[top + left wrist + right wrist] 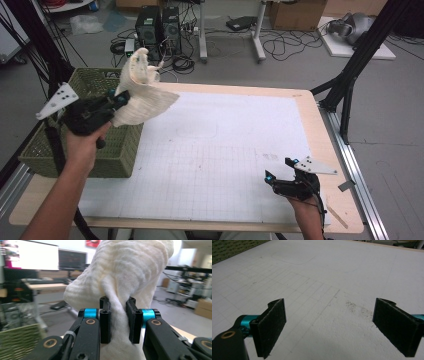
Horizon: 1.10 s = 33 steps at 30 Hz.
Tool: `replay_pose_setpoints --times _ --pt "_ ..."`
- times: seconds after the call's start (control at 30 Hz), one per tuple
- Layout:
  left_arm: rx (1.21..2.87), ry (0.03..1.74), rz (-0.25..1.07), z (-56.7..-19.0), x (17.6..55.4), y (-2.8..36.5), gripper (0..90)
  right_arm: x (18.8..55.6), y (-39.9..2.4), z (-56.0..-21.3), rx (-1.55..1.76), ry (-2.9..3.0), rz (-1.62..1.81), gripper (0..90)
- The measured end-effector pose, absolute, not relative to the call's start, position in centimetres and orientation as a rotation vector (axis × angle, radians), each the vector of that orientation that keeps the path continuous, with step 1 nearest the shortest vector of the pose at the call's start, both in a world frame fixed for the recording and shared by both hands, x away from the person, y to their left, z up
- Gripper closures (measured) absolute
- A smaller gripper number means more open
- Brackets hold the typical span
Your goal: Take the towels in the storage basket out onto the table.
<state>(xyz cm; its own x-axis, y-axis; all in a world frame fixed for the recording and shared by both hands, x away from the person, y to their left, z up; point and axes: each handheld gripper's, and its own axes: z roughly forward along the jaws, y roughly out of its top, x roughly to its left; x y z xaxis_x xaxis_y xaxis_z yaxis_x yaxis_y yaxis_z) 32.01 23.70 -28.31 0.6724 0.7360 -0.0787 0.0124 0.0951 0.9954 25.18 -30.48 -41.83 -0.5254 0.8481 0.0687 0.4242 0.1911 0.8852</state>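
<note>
A cream-white cloth (142,92) hangs bunched in the air above the right side of the green woven basket (112,152) at the table's left. My left gripper (116,98) is shut on it, raised over the basket. From the left gripper view the cloth (125,272) bulges up above the two black pads (105,320), which pinch a fold of it. Low at the table's front right, my right gripper (280,169) is open with nothing between its fingers. Seen from the right gripper view, its pads (272,327) stand wide apart over the white gridded mat (332,277).
The white gridded mat (225,150) covers most of the wooden table (330,150). A black frame leg (350,85) stands at the table's right edge. Computers and cables (160,30) lie on the floor beyond the far edge.
</note>
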Motion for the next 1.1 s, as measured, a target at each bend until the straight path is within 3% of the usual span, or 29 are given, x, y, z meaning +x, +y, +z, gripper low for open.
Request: replay_pose_setpoints --times 1.1 --pt "1.680 0.522 0.323 -39.4 33.9 3.9 74.0 25.1 -30.9 -42.0 1.200 2.029 1.269 10.8"
